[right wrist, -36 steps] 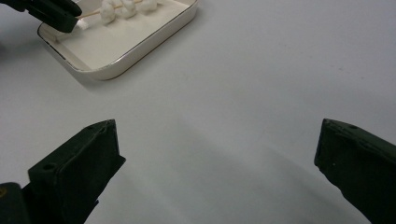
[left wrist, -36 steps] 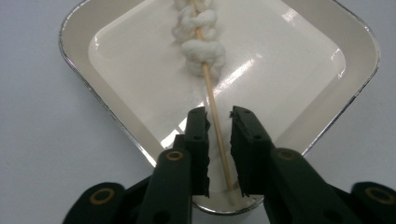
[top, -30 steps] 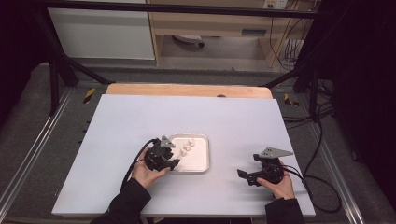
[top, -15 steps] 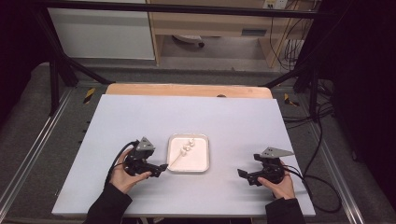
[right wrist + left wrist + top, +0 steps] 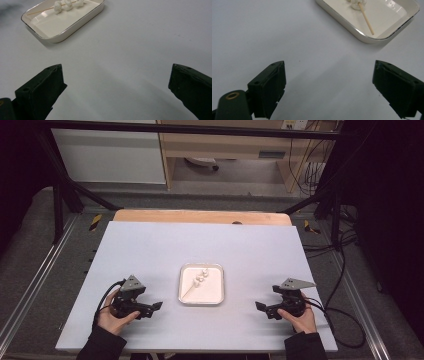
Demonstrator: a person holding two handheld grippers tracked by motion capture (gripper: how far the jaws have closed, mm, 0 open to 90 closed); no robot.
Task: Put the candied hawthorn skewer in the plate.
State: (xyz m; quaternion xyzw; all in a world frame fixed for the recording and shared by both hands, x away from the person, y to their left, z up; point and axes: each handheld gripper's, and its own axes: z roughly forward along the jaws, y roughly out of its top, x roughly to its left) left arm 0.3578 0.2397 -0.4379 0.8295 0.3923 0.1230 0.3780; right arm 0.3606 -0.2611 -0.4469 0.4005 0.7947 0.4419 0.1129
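A white rectangular tray point(image 5: 215, 295) lies near the table's middle, and in it rests a wooden skewer point(image 5: 192, 290) carrying three white lumps point(image 5: 201, 277). Left of the tray, my left gripper point(image 5: 156, 306) rests low over the table with its jaws apart and empty; they have just been opening. In the left gripper view the tray point(image 5: 364, 37) and the skewer point(image 5: 367, 21) sit ahead at the upper right. My right gripper point(image 5: 260, 307) is right of the tray, open and empty. The right gripper view has the tray point(image 5: 62, 33) and the lumps point(image 5: 67, 5) at the upper left.
The pale table top point(image 5: 200, 245) ends in a wooden strip point(image 5: 200, 216) at the far side. Black frame rails point(image 5: 60, 205) and cables point(image 5: 345, 270) flank the table. A cabinet and shelving stand beyond.
My left gripper drew back from the tray to the left, leaving the skewer lying in the tray, and its jaws spread. The right gripper stayed where it was.
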